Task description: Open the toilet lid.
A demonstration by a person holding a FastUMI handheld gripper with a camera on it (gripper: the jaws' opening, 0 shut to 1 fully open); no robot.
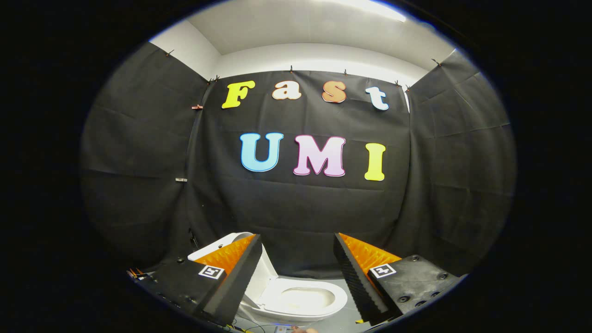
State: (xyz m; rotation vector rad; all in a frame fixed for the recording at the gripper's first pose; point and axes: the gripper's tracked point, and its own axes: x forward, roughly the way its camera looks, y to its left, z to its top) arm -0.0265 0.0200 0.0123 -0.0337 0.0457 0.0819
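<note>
Below and between the 2 spread fingers, the toilet (296,296) sits low against the black cloth wall, its bowl showing. The gripper (296,273) is released, jaws wide apart and holding nothing, raised above the seat (323,307) and aimed at the wall. The lid (266,273) appears to stand upright behind the left finger, so the opening looks done or nearly so. Any next move would call for drawing clear without knocking the lid back down.

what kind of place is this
Likely a mock bathroom set in a recording booth: a white toilet stands beyond the open gripper, black cloth wall is clipped up behind it.
</note>
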